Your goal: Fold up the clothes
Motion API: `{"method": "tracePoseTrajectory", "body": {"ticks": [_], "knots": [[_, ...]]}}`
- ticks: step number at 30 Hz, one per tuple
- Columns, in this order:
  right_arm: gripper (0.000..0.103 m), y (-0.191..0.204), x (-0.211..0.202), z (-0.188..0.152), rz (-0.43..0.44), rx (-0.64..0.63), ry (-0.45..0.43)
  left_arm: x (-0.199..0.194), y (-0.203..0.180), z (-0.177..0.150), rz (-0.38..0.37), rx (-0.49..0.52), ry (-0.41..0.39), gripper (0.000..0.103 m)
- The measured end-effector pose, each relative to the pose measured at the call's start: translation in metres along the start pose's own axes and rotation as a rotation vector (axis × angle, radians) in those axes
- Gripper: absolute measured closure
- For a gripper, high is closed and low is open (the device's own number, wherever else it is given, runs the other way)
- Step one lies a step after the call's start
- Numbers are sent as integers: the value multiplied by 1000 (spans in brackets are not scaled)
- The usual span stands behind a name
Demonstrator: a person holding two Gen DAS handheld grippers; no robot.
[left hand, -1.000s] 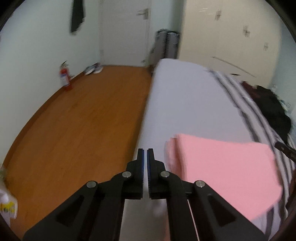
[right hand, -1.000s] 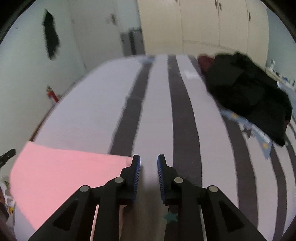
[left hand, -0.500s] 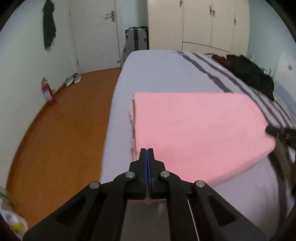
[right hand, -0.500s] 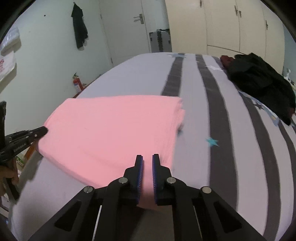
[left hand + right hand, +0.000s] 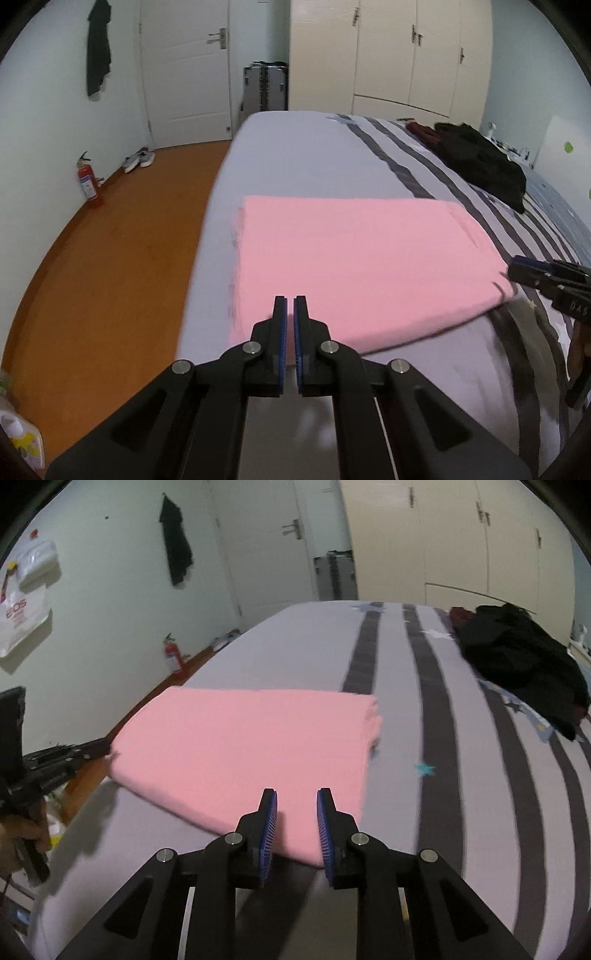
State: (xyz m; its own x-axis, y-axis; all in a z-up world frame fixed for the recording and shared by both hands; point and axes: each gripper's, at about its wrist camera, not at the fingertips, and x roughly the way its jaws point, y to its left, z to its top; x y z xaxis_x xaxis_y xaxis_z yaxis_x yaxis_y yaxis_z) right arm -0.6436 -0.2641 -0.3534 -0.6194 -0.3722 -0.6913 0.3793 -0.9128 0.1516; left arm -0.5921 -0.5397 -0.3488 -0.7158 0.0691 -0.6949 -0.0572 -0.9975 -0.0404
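A pink cloth [image 5: 362, 258] lies folded into a flat rectangle near the left edge of the striped bed [image 5: 295, 158]. My left gripper [image 5: 290, 306] hovers at the cloth's near left corner, its blue pads parted by a narrow gap with nothing pinched between them. In the right wrist view the same pink cloth [image 5: 251, 746] lies ahead, and my right gripper [image 5: 296, 801] stands open over its near right edge, holding nothing. The right gripper [image 5: 532, 273] also shows at the cloth's right corner, and the left gripper [image 5: 66, 757] at its left side.
A heap of black clothes [image 5: 480, 162] lies at the bed's far right. The wooden floor [image 5: 110, 258] to the left holds a red fire extinguisher [image 5: 88, 181], shoes [image 5: 138, 160] and a bottle [image 5: 18, 439]. A suitcase [image 5: 265, 88] stands by the door.
Both grippers swung onto the pink cloth's near edge. The right gripper's jaws have spread wide in the last half second. The left jaws were pressed together and now show a thin gap.
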Motion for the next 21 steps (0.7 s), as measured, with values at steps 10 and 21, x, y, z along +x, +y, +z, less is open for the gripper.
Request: {"method": "tracePoseTrajectory", "body": {"ticks": [10, 21], "knots": [[83, -41, -23, -32, -121, 61, 65, -6, 39, -7, 131, -83, 67, 101], [80, -61, -137, -52, -143, 69, 11, -119, -58, -8, 48, -60, -54, 82]]}}
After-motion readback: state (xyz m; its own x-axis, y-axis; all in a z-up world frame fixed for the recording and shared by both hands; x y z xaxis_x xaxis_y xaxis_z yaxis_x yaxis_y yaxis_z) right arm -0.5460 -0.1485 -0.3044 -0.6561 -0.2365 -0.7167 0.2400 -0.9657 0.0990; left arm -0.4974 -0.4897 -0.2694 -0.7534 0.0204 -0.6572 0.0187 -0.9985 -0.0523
